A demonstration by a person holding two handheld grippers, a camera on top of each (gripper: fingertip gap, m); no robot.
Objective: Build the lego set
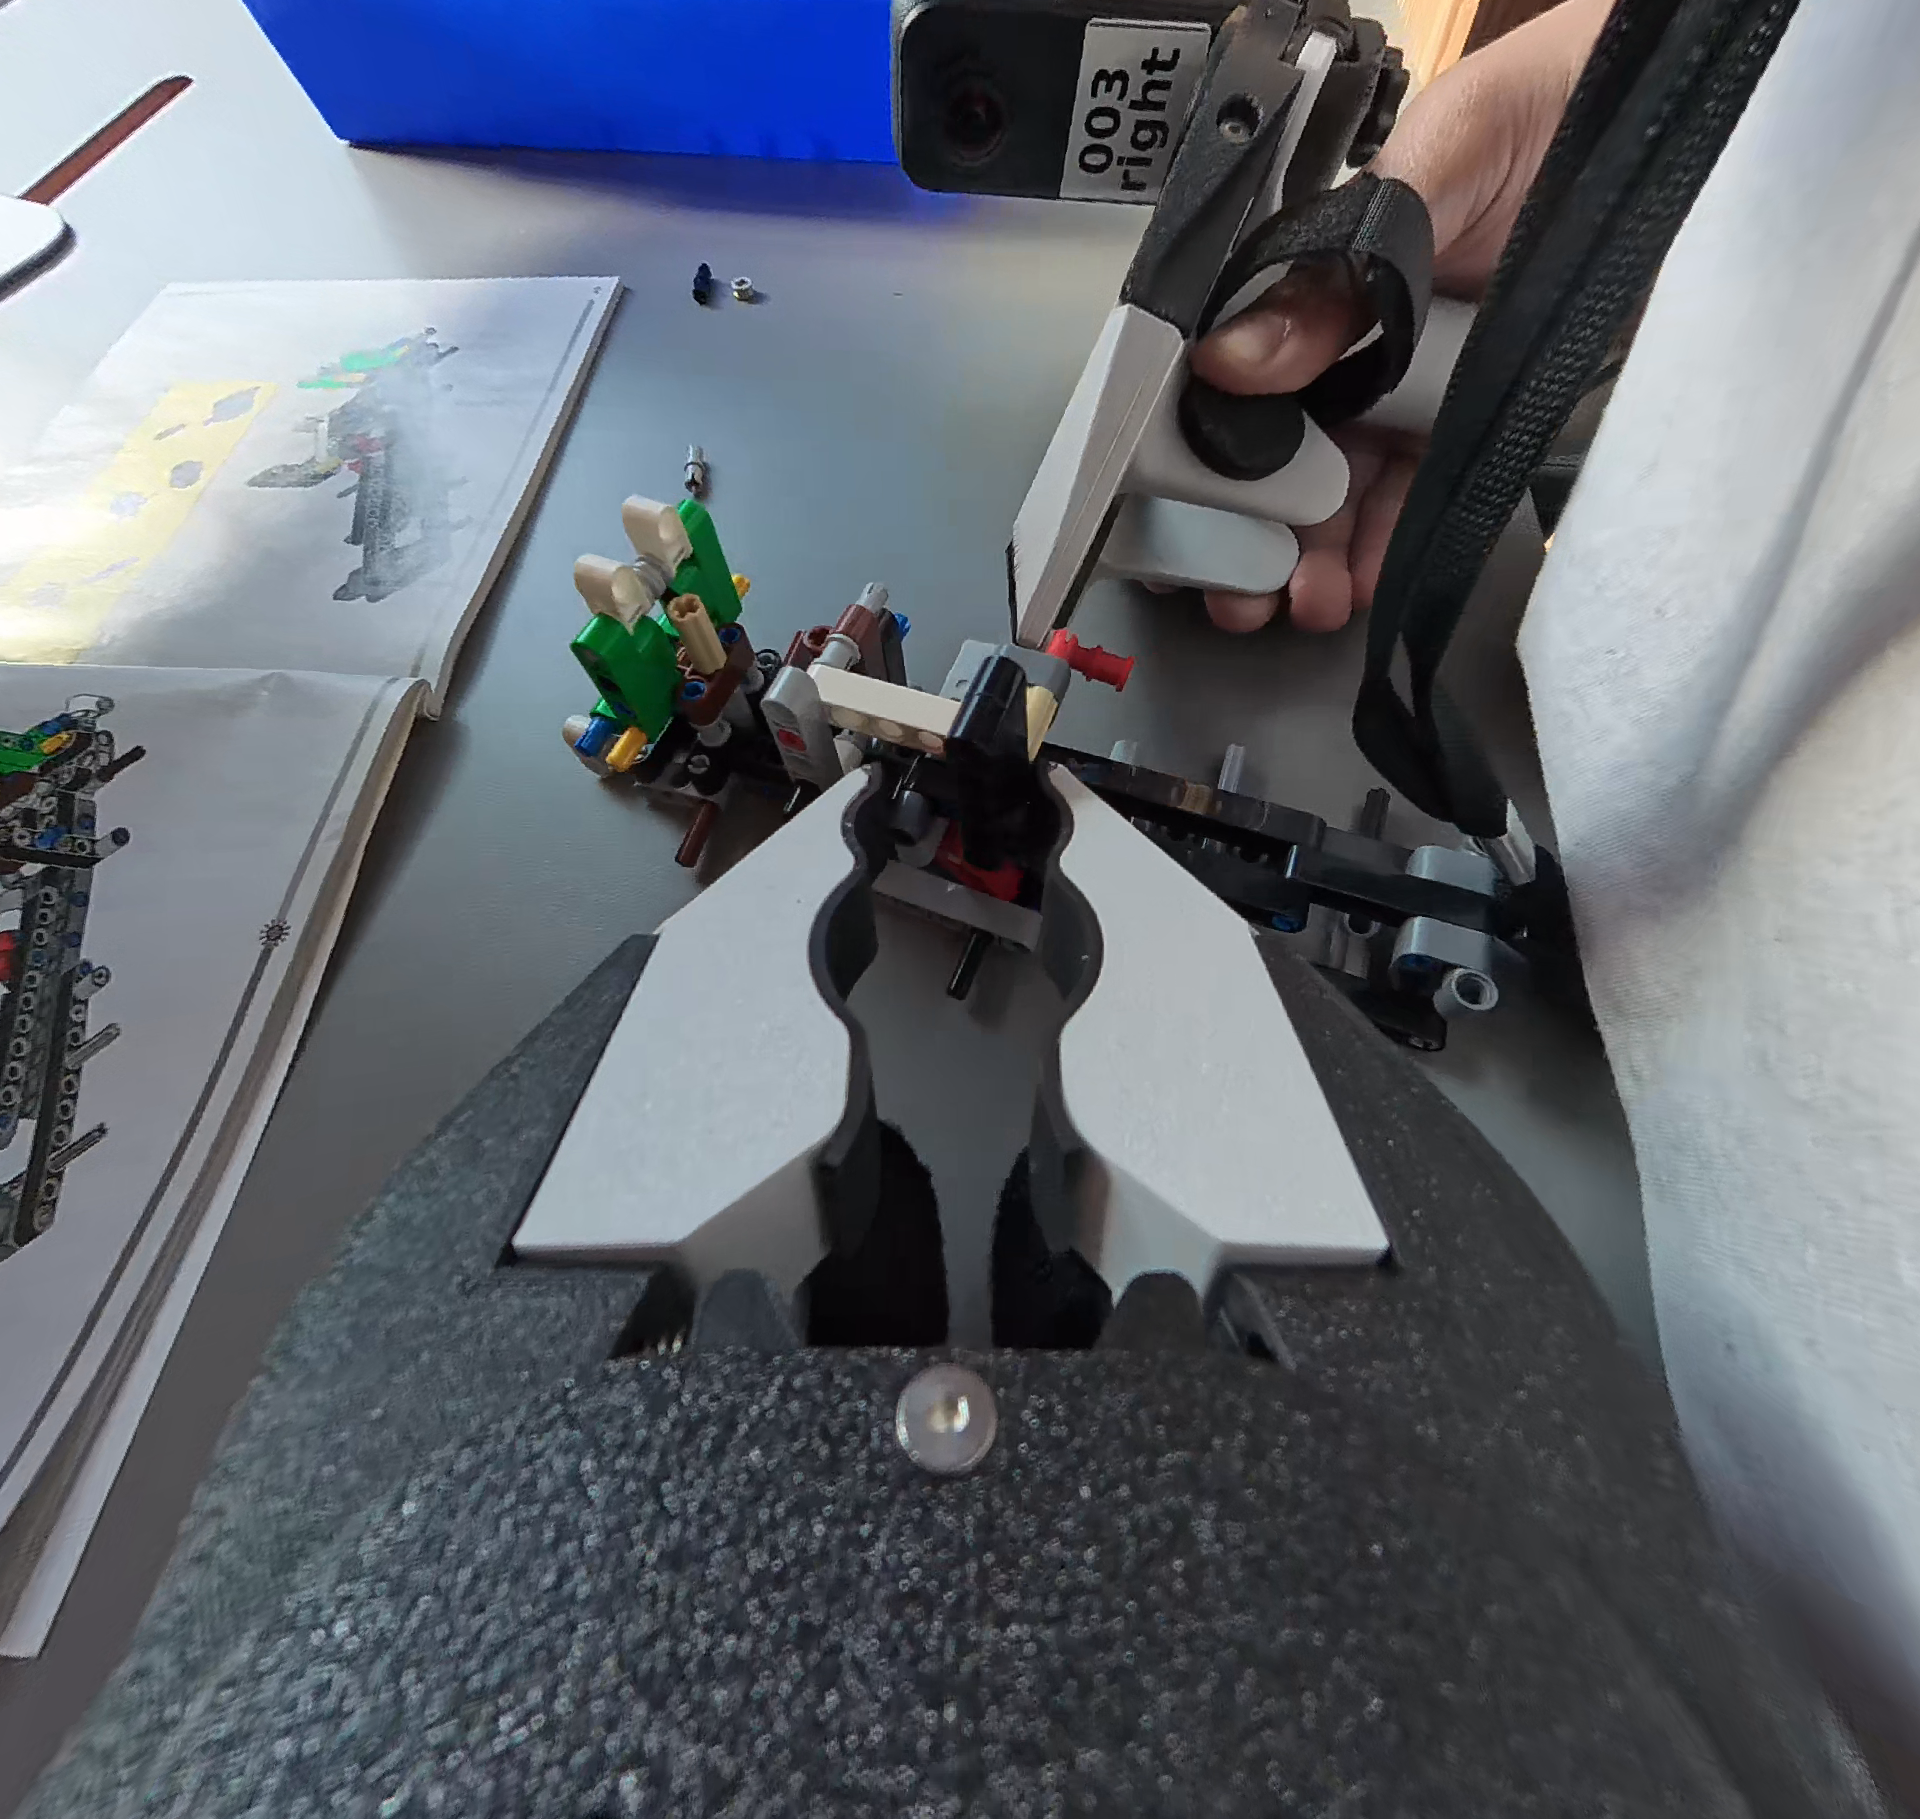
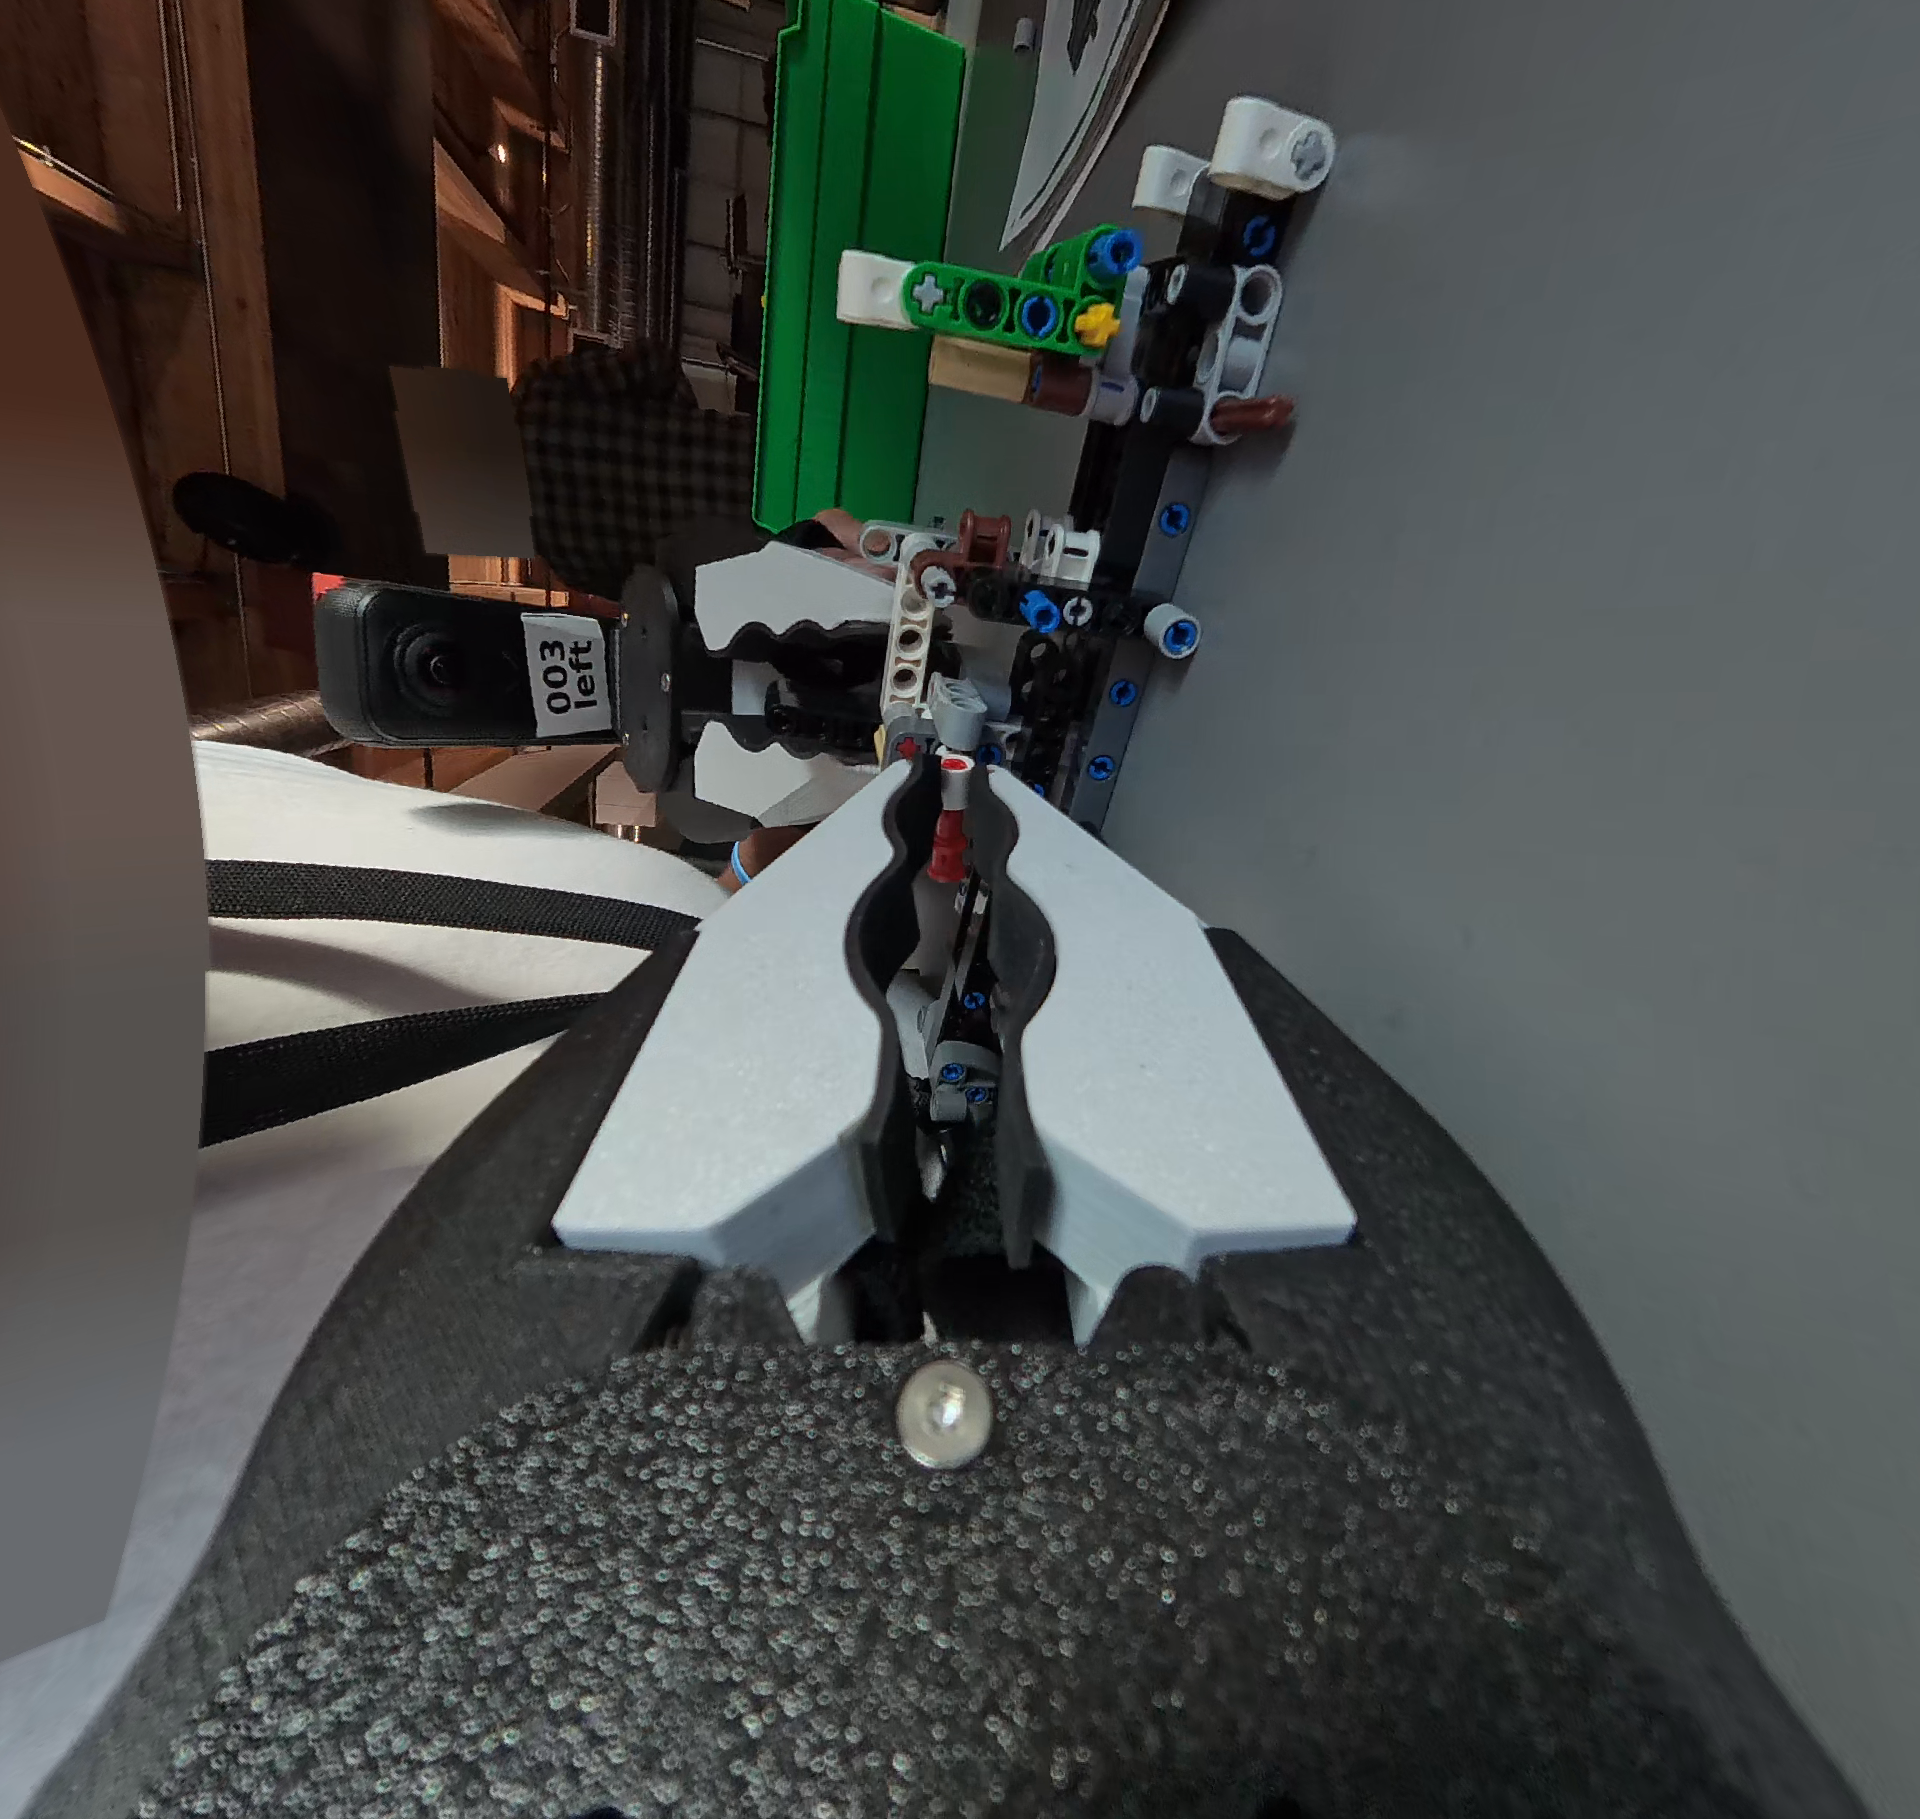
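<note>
A multicoloured brick-beam model (image 1: pixel 883 720) lies on the dark grey table (image 1: pixel 831 398). It has green parts (image 1: pixel 634 647) at its left and a long black beam (image 1: pixel 1299 855) at its right. My left gripper (image 1: pixel 961 803) is shut on the model's black middle part. The right wrist view shows the left gripper (image 2: pixel 831 699) clamped on the model (image 2: pixel 1153 543). My right gripper (image 2: pixel 951 777) is shut on a small red pin (image 2: pixel 945 844) that has a grey sleeve on it. In the left wrist view the right gripper (image 1: pixel 1039 631) holds the pin (image 1: pixel 1091 660) against the model's grey top block.
An open instruction booklet (image 1: pixel 312 481) lies at the left. A blue bin (image 1: pixel 582 24) stands at the back. Small loose pins (image 1: pixel 704 283) (image 1: pixel 694 470) lie on the table. A person in white sits at the right edge (image 1: pixel 1766 730). A green bin (image 2: pixel 852 263) shows farther off. The grippers are tip to tip, or close to it.
</note>
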